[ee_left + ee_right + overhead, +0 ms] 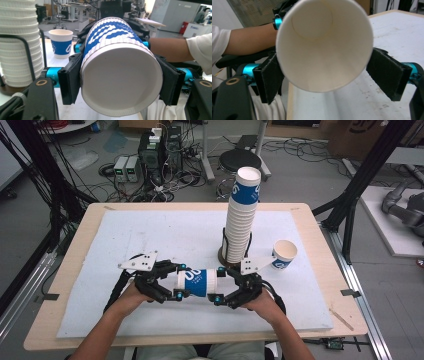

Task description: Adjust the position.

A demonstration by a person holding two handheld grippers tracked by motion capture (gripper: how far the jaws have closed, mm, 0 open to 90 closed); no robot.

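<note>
Lower centre of the high view: cup (197,282) lies sideways, held above the tabletop (310,227) between the two tools. Left hand-held gripper (179,281) clamps its base end, both pads (71,78) pressed to the wall. Right hand-held gripper (218,285) sits at the rim end; pads (388,72) look slightly off the rim, so I cannot tell if it grips. White mat (150,235) covers the wooden top. Stack (242,215) and second cup (284,254) stand centre-right. Grey floor (300,170) with cables (165,187), stool (239,159) at top.
</note>
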